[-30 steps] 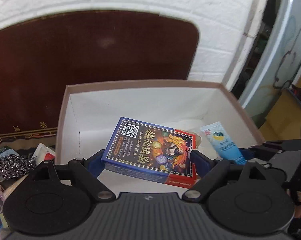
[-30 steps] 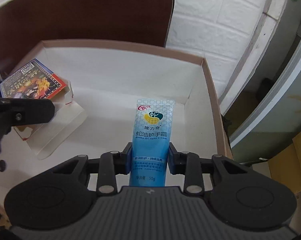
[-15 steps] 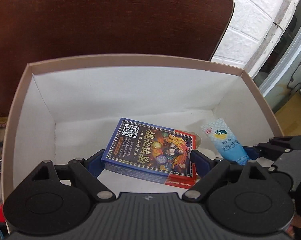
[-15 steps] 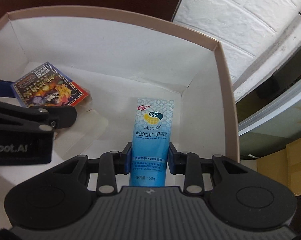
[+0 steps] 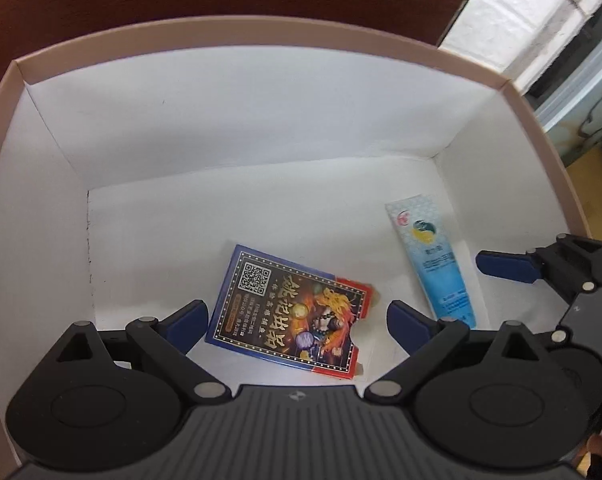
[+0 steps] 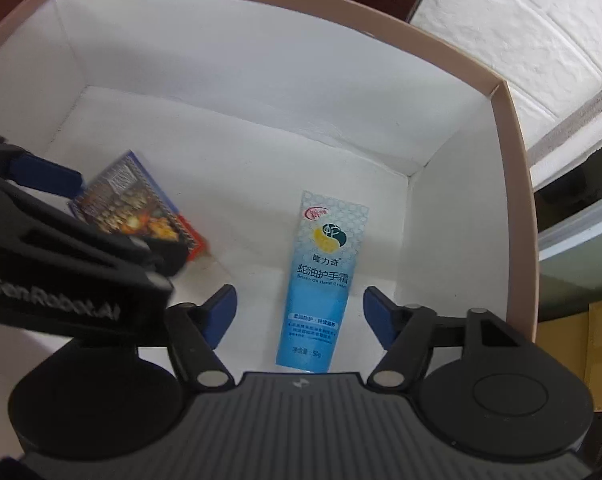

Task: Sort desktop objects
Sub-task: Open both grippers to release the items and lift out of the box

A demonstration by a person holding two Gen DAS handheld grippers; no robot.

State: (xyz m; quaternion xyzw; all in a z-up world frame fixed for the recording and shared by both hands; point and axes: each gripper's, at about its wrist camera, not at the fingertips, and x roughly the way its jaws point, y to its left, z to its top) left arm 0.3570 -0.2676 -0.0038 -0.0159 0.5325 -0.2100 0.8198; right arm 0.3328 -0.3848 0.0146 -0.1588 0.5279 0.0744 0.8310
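Inside the white cardboard box (image 5: 229,112), the playing-card pack (image 5: 289,312) has just been released near the front edge; the left gripper (image 5: 297,320) is now spread wide around it. Toward the right wall, the hand cream tube (image 6: 321,280) has likewise been let go, the right gripper (image 6: 299,312) spread clear. Both items are judged sorted; withdrawal follows.

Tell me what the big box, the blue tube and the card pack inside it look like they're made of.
Box: matte white cardboard, probably; folded corner seams, thin tan rim.
Blue tube: looks like soft glossy plastic, with a flat crimped end and printed label.
Card pack: apparently thin printed paperboard, slightly shiny, its end flap open.
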